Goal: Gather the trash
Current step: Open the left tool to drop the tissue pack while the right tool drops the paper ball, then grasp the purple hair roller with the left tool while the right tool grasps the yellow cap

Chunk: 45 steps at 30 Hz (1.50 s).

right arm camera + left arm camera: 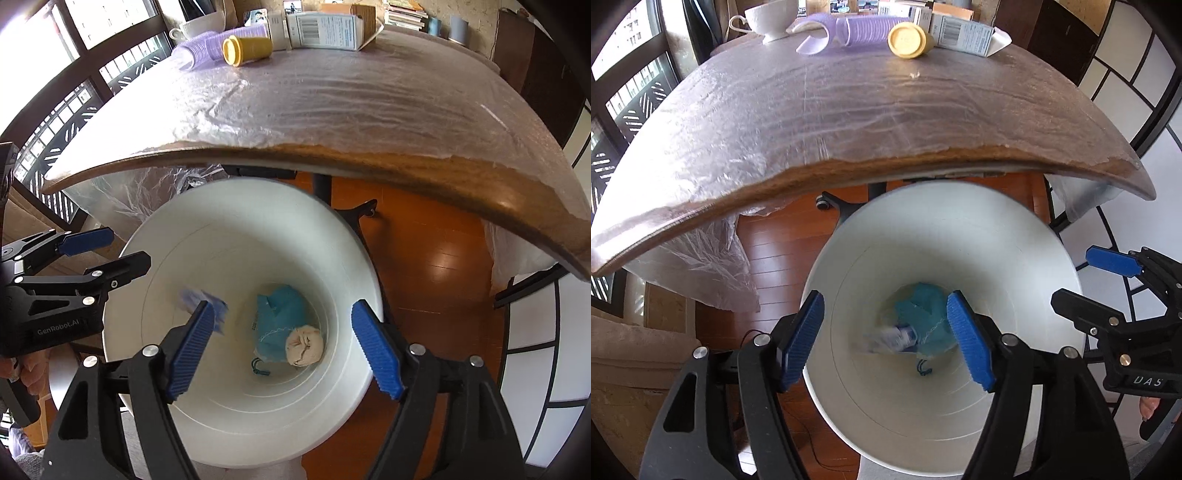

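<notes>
Plastic-covered table (pixel 849 110) carries a yellow cup (pixel 907 40) on its side, a carton (pixel 964 37) and purple cups (pixel 857 31) at the far edge. White bin (pixel 236 221) stands below on the wood floor. Left gripper (pixel 886 339) and right gripper (pixel 284 347) hang above it, jaws apart, empty. Inside: teal cloth (pixel 280 314), crumpled tissue (pixel 306 346), blurred blue-white wrapper (pixel 894 338).

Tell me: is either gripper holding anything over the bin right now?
Nothing is held. The left gripper and right gripper both stand open over the white bin.
</notes>
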Tool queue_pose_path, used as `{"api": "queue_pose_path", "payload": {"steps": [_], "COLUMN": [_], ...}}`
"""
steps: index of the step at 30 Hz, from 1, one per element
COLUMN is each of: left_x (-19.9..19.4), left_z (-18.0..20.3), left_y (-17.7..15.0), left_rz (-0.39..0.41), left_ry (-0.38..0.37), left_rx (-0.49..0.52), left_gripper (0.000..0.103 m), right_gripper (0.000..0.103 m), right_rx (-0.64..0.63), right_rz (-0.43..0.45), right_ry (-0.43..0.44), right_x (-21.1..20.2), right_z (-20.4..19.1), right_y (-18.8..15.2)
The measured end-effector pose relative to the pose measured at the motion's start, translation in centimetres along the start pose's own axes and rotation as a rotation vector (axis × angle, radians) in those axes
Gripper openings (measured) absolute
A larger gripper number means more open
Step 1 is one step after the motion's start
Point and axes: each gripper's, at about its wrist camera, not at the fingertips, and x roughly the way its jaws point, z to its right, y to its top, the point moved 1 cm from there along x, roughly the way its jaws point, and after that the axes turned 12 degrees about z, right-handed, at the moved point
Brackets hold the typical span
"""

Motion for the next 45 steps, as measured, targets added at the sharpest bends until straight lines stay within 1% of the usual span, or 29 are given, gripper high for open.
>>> {"api": "queue_pose_path", "payload": {"steps": [2, 4, 5, 6, 7, 8, 9, 10, 11, 13, 14, 16, 18, 21, 23, 24, 27, 29, 31, 32, 35, 38, 40, 42, 43, 44, 45], "left_x": [-1.1, -2.5, -3.4, -4.4, -5.7, -6.8, -7.7, -8.4, -8.6, -8.5, -8.2, -6.9, -5.5, -3.4, -2.0, -1.2, 1.2, 2.7, 4.1, 4.8, 6.0, 6.9, 7.4, 7.9, 7.9, 8.0, 8.2], "left_z": [-0.3, -0.8, -0.9, -1.1, -1.4, -1.7, -2.1, -2.5, -2.9, -3.8, -4.2, -5.2, -6.5, -7.6, -8.1, -8.3, -8.5, -8.5, -8.4, -8.5, -8.3, -7.8, -7.8, -8.1, -8.2, -8.4, -8.6], "left_y": [0.8, 1.8, 2.5, 3.2, 4.1, 4.9, 5.7, 6.6, 7.5, 9.2, 10.1, 11.6, 13.0, 14.9, 15.7, 16.0, 16.7, 17.2, 17.7, 17.9, 18.3, 18.8, 19.1, 19.4, 19.4, 19.6, 19.8], "left_rz": [0.028, 0.064, 0.088, 0.121, 0.169, 0.221, 0.273, 0.316, 0.332, 0.356, 0.359, 0.339, 0.329, 0.302, 0.283, 0.27, 0.235, 0.212, 0.188, 0.177, 0.163, 0.16, 0.15, 0.147, 0.147, 0.145, 0.15], "left_ry": [-0.01, -0.038, -0.055, -0.071, -0.075, -0.062, -0.042, -0.02, -0.004, 0.004, 0.01, 0.019, 0.012, -0.002, 0.003, 0.009, 0.008, 0.004, -0.003, -0.018, -0.057, -0.063, -0.07, -0.074, -0.076, -0.08, -0.076], "left_rx": [-0.016, -0.042, -0.054, -0.062, -0.067, -0.067, -0.063, -0.053, -0.044, -0.036, -0.037, -0.042, -0.05, -0.059, -0.046, -0.035, 0.001, 0.033, 0.054, 0.055, 0.07, 0.102, 0.106, 0.1, 0.098, 0.094, 0.095], "left_gripper": [0.07, 0.07, 0.072, 0.075, 0.087, 0.099, 0.102, 0.102, 0.102, 0.102, 0.102, 0.102, 0.102, 0.102, 0.102, 0.102, 0.1, 0.092, 0.085, 0.083, 0.081, 0.079, 0.077, 0.077, 0.075, 0.069, 0.067], "right_gripper": [0.076, 0.076, 0.077, 0.079, 0.087, 0.092, 0.094, 0.096, 0.096, 0.096, 0.096, 0.096, 0.096, 0.095, 0.094, 0.093, 0.083, 0.074, 0.069, 0.068, 0.067, 0.064, 0.063, 0.063, 0.062, 0.062, 0.062], "right_rx": [-0.005, -0.009, -0.012, -0.018, -0.026, -0.036, -0.047, -0.057, -0.069, -0.093, -0.103, -0.128, -0.144, -0.152, -0.157, -0.159, -0.155, -0.145, -0.135, -0.131, -0.127, -0.13, -0.127, -0.122, -0.12, -0.118, -0.115], "right_rz": [0.039, 0.096, 0.127, 0.164, 0.199, 0.239, 0.281, 0.311, 0.335, 0.365, 0.371, 0.378, 0.374, 0.351, 0.332, 0.321, 0.277, 0.249, 0.221, 0.212, 0.197, 0.185, 0.177, 0.172, 0.171, 0.169, 0.169], "right_ry": [0.001, 0.015, 0.023, 0.03, 0.034, 0.032, 0.025, 0.018, 0.012, 0.001, -0.007, -0.026, -0.043, -0.047, -0.051, -0.055, -0.057, -0.058, -0.058, -0.058, -0.062, -0.066, -0.067, -0.068, -0.067, -0.064, -0.061], "right_x": [-1.2, -2.9, -3.7, -4.6, -5.4, -6.1, -6.8, -7.2, -7.5, -7.2, -6.9, -5.9, -4.8, -3.0, -1.5, -0.7, 1.6, 3.1, 4.5, 5.1, 6.3, 7.4, 8.0, 8.4, 8.6, 8.8, 8.9], "right_z": [-0.1, -0.2, -0.3, -0.5, -0.6, -0.7, -1.0, -1.4, -1.7, -2.2, -2.4, -2.7, -2.9, -3.3, -3.5, -3.6, -3.8, -3.7, -3.5, -3.4, -3.5, -3.5, -3.4, -3.3, -3.2, -3.2, -3.3], "right_y": [0.6, 1.6, 2.2, 2.9, 3.5, 4.2, 4.9, 5.6, 6.4, 8.2, 9.0, 10.6, 12.0, 13.8, 14.7, 15.1, 16.1, 16.3, 16.9, 17.1, 17.7, 18.4, 18.9, 19.2, 19.4, 19.7, 19.7]}}
